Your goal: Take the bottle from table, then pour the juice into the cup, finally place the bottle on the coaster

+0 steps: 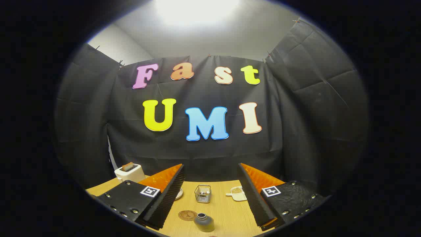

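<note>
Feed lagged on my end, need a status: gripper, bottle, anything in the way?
Gripper open, holding nothing. Bottle upright on table, between the fingers, not gripped. Coaster beside it; cup beyond. Nothing blocking the bottle.

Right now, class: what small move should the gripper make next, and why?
Probably ease the gripper forward and down around the grey bottle. Its fingers stand open and hold nothing, and the bottle sits upright between them on the table, beside the coaster.
</note>
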`<act>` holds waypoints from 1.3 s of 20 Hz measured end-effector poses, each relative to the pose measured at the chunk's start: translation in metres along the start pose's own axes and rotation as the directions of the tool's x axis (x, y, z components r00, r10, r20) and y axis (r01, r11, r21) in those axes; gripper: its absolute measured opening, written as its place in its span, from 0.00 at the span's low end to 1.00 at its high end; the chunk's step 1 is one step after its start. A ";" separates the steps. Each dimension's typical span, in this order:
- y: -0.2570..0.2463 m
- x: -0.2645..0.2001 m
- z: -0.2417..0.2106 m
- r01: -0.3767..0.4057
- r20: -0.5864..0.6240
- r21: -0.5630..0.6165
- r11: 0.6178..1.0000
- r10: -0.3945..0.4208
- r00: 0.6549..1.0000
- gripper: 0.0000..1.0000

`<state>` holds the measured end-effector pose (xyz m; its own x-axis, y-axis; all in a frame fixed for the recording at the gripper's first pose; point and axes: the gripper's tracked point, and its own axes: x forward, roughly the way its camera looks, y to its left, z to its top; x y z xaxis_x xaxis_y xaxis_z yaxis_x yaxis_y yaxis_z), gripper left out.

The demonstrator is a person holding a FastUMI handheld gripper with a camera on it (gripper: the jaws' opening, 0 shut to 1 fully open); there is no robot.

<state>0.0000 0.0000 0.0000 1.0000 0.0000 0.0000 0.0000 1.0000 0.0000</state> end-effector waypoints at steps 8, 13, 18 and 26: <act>0.010 0.003 0.008 -0.023 0.012 -0.016 1.000 0.023 1.000 0.97; 0.013 0.001 0.005 -0.030 0.004 -0.024 0.999 0.030 1.000 0.97; 0.013 0.001 -0.002 -0.031 0.000 -0.028 0.999 0.031 1.000 0.97; 0.012 0.001 -0.040 -0.046 -0.010 -0.040 0.998 0.046 0.999 0.97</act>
<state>0.0005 0.0120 -0.0395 0.9989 0.0458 -0.0103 -0.0462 0.9981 -0.0403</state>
